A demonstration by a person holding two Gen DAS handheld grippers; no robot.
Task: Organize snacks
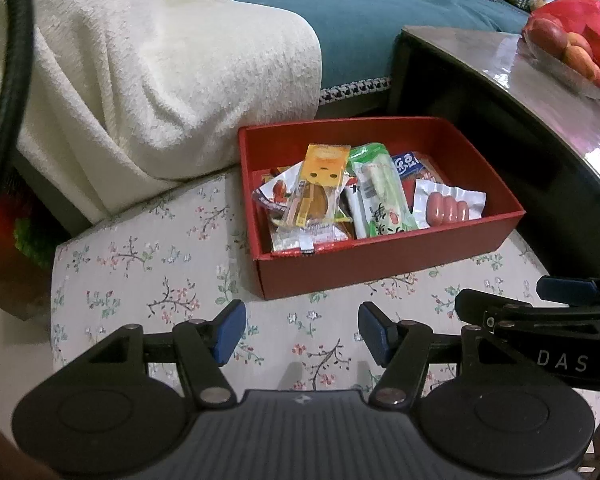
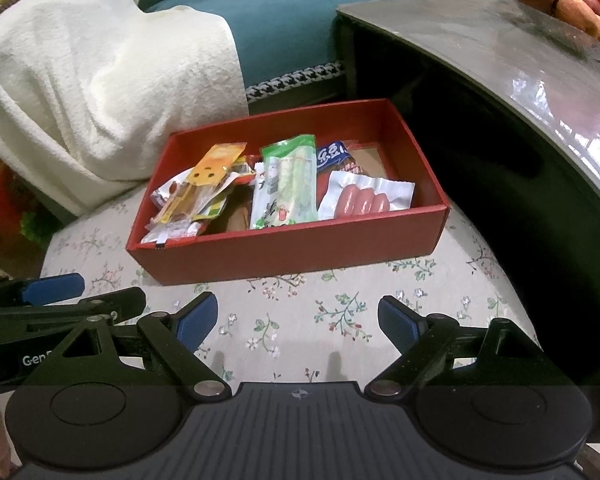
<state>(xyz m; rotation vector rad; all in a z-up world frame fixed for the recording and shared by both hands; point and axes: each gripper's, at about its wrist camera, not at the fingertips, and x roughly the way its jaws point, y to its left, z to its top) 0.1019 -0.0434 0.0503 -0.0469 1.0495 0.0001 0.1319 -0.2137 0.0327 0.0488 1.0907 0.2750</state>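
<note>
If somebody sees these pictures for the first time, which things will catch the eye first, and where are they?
First the red box in the middle of the flowered cloth, full of snack packets; a green packet stands out, with a sausage pack at its right end. Behind it a white blanket hangs off the sofa. Both hand-held grippers, left and right, are open and empty in front of the box.

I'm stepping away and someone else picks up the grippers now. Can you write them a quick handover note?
Left gripper: open, empty, over the flowered cloth.
Right gripper: open wider, empty, beside it.
Red box sits on the cloth just ahead, holding the snack packets: sausage pack, green packet, yellow packet and others piled loosely.
Done: no snacks lie on the cloth in view.
Left: possibly tidying the pile; check for strays out of view.
</note>
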